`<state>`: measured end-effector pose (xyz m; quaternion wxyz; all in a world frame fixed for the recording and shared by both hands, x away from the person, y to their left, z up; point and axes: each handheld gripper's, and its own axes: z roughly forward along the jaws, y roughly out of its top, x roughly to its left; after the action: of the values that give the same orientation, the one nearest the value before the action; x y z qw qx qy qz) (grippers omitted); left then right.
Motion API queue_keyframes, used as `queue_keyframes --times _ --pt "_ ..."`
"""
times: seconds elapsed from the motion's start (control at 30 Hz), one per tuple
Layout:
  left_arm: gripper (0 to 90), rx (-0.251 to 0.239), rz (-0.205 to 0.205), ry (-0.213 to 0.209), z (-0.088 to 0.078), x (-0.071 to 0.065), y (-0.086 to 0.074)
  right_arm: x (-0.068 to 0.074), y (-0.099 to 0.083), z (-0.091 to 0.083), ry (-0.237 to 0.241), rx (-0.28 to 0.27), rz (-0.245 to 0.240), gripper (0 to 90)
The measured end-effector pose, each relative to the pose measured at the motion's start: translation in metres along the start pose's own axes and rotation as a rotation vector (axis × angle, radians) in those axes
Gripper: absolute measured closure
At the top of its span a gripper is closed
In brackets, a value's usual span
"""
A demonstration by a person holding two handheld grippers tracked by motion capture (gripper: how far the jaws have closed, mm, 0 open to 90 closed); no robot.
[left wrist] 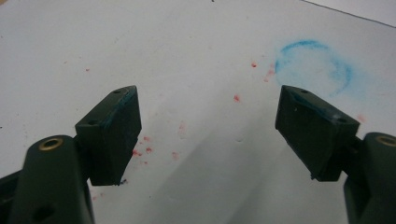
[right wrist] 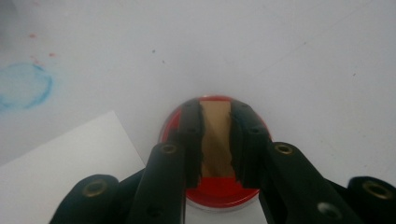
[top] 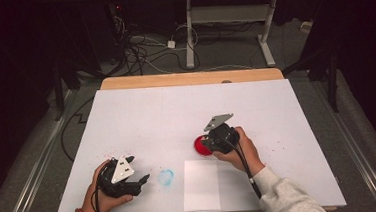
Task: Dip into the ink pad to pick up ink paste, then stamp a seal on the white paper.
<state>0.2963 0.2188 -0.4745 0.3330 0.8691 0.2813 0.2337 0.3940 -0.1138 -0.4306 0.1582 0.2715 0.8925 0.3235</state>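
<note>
- Right claw (right wrist: 217,140) clenched on a tan block (right wrist: 216,135) over the red dish (top: 201,146), centre-right of the bench (top: 141,114)
- Left claw (left wrist: 208,128) released, lower left, near a blue ring stain (top: 166,176)

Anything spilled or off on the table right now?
Yes: a smeared blue ring stain marks the white table cover, left of the white paper sheet, with red specks scattered nearby. The left hand-held gripper has blue residue on its pads.

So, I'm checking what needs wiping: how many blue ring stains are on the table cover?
1. The blue ring stain lies between the left gripper and the white paper sheet; another could hide under hands.
</note>
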Motion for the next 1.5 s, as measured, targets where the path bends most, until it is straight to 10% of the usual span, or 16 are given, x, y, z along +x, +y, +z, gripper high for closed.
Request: queue_keyframes --times 0.4,1.5 --pt "22.3 -0.012 -0.036 -0.004 -0.003 0.003 -0.003 -0.005 0.008 -0.038 0.021 -0.111 -0.011 76.1" --pt "22.3 -0.005 -0.031 -0.013 -0.003 0.002 -0.005 0.015 0.016 -0.083 0.053 -0.189 -0.070 76.0"
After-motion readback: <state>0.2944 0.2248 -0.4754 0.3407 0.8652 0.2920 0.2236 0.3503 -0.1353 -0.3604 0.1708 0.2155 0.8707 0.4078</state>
